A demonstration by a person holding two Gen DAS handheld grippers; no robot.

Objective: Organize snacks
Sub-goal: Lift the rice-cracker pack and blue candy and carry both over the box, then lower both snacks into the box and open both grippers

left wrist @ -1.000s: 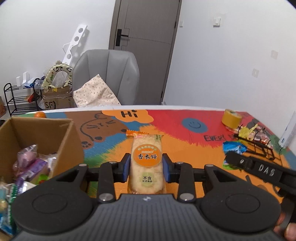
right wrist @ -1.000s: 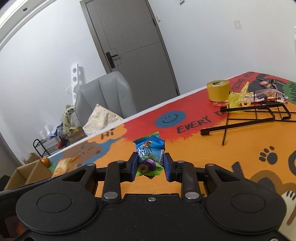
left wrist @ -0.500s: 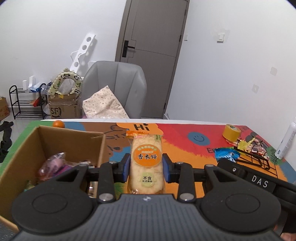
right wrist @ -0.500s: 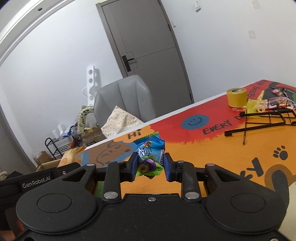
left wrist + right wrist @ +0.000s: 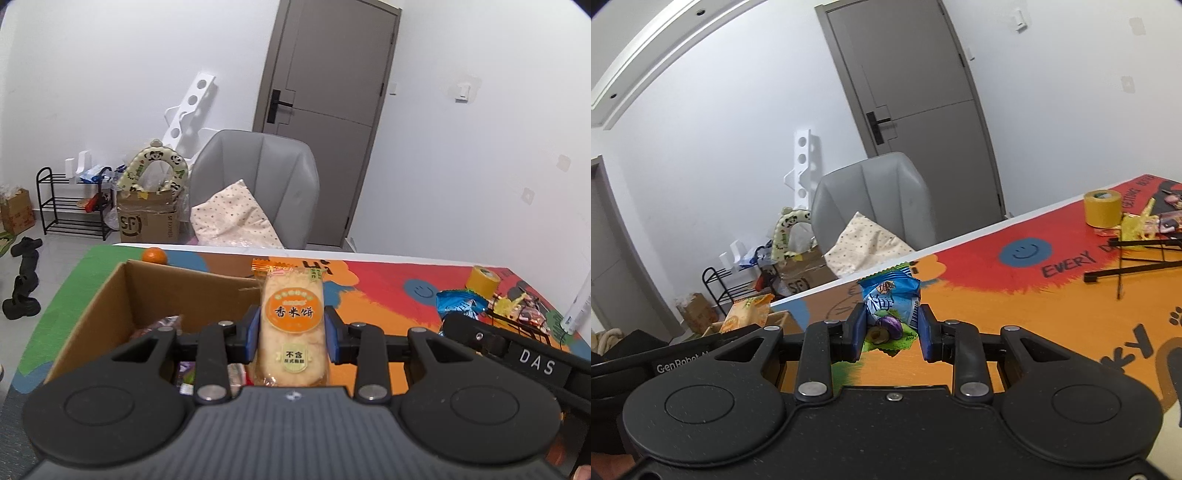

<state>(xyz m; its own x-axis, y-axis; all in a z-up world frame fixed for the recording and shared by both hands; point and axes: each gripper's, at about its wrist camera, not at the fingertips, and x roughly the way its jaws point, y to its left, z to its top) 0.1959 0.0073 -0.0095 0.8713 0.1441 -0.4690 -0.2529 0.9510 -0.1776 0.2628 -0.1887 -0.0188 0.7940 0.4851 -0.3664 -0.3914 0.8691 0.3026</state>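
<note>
- Orange-labelled rice cracker packet [image 5: 291, 328] stands upright between the blue pads of the left gripper [image 5: 291, 334]; the jaws are closed narrowly against its two long edges and carry it clear of the table.
- Beneath and to the left of that packet sits the open cardboard box [image 5: 110, 302], with several wrapped snacks already lying inside; the packet hangs over the box's right-hand part, near its far wall.
- Blue-and-green plum candy pouch [image 5: 890, 310] is pinched in the right gripper [image 5: 892, 334], jaws nearly together on its crumpled sides, held above the colourful table mat [image 5: 1052, 332].
- More loose snacks lie by the black wire rack [image 5: 1137, 254] and the yellow tape roll [image 5: 1102, 208], well apart from the box.
- Judged step: both snacks are in transit to the box. The next move calls for lowering the rice cracker packet inside the walls before opening the jaws, then bringing the pouch across without the two grippers knocking each other.
</note>
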